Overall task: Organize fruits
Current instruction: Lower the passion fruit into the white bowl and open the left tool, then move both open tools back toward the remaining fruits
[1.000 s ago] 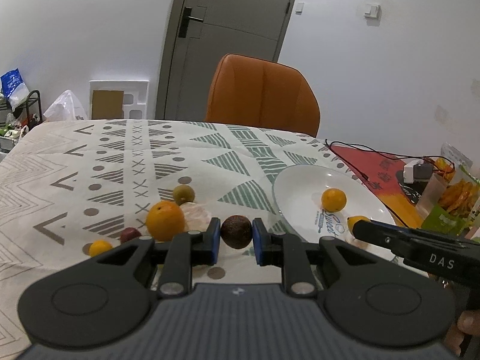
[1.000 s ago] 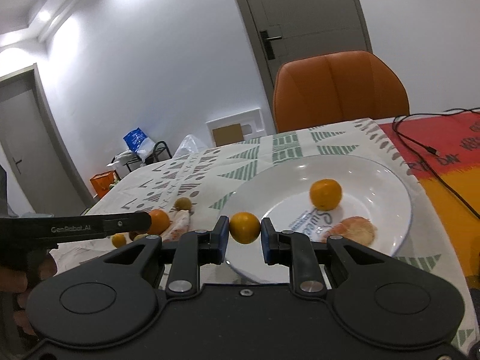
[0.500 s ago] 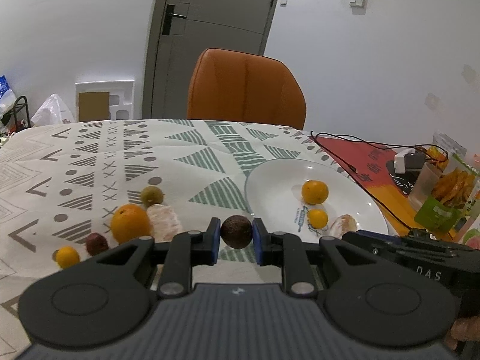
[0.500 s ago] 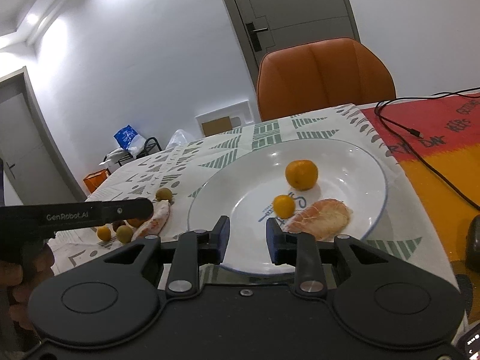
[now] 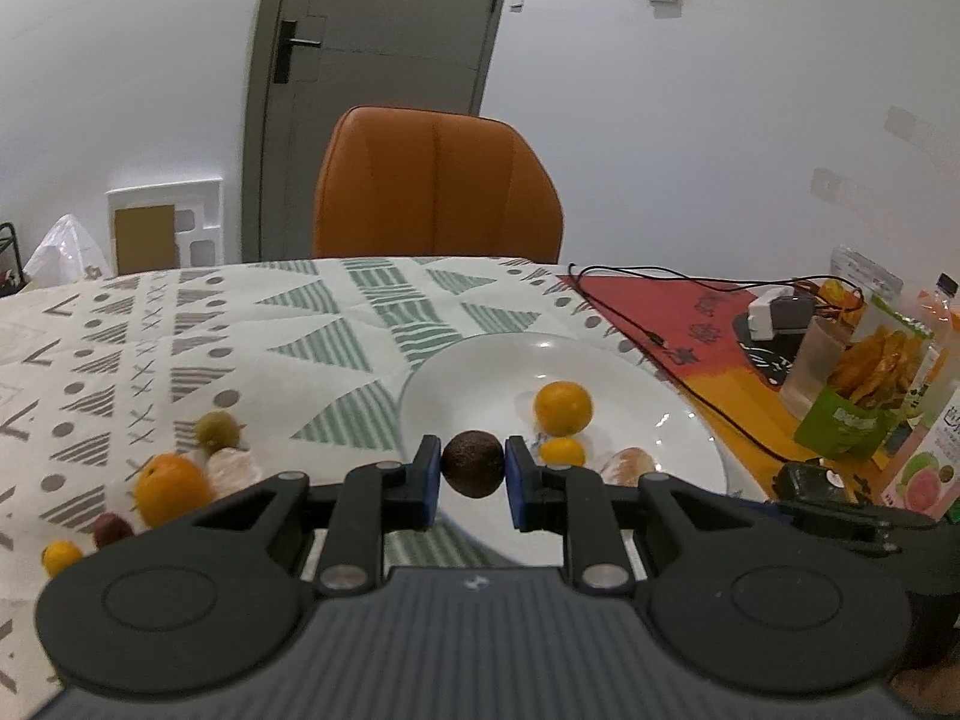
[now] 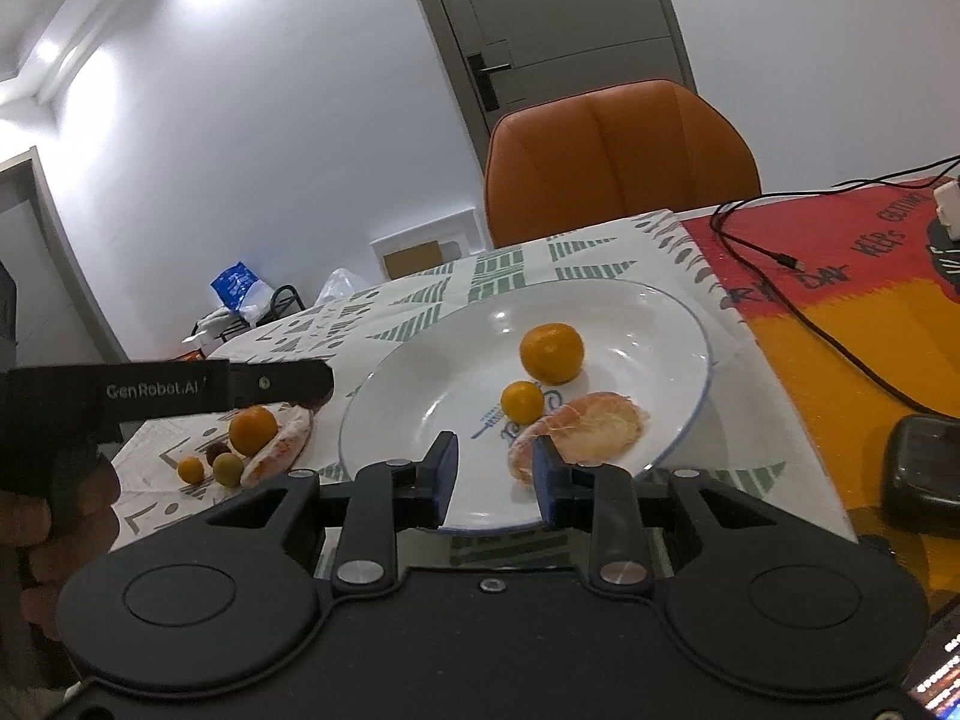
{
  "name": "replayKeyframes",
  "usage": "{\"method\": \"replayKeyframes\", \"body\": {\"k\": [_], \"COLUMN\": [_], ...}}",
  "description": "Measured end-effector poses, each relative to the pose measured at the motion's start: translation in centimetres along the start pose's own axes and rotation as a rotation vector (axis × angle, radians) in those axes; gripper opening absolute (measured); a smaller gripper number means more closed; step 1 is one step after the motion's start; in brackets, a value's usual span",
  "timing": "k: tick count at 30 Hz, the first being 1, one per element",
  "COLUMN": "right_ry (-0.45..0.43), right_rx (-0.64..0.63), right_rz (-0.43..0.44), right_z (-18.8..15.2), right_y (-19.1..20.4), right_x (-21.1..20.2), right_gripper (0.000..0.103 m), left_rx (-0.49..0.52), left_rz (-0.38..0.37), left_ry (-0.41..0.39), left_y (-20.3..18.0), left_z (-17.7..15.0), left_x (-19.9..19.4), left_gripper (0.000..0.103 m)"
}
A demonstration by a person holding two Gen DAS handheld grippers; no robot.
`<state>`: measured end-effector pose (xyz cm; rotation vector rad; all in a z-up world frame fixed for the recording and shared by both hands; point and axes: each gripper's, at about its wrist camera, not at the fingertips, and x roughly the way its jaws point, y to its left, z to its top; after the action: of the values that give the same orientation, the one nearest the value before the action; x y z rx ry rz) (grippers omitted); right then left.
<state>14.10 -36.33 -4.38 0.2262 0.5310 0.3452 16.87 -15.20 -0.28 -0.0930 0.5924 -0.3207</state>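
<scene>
On the patterned tablecloth at the left lie a large orange, a green fruit and smaller fruits; the left gripper is clamped on a dark brown fruit at the near rim of the white plate; the plate holds a mandarin, a small orange fruit and a peeled citrus piece; the right gripper hangs above the plate's near edge, jaws apart and empty.

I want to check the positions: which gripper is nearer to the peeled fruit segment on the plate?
Right. The right gripper hangs open just before the peeled fruit segment; the left gripper is further left, near the plate's edge.
</scene>
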Motion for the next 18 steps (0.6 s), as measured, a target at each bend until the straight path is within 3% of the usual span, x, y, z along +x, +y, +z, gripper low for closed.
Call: {"method": "replayKeyframes", "body": {"k": [8, 14, 18], "right_ry": [-0.001, 0.002, 0.004], "right_rx": [0.005, -0.001, -0.010], "right_rz": [0.003, 0.011, 0.018], "right_z": [0.0, 0.0, 0.0], "right_y": [-0.4, -0.1, 0.5], "right_x": [-0.4, -0.2, 0.1], "right_gripper": [0.034, 0.038, 0.045], "left_rx": [0.011, -0.026, -0.062], "left_rz": [-0.016, -0.001, 0.018], "left_ry": [-0.034, -0.024, -0.019], "left_y": [-1.1, 0.1, 1.7], "left_z": [0.8, 0.9, 0.6], "left_x": [-0.2, -0.7, -1.3], "left_gripper": [0.021, 0.028, 0.038]}}
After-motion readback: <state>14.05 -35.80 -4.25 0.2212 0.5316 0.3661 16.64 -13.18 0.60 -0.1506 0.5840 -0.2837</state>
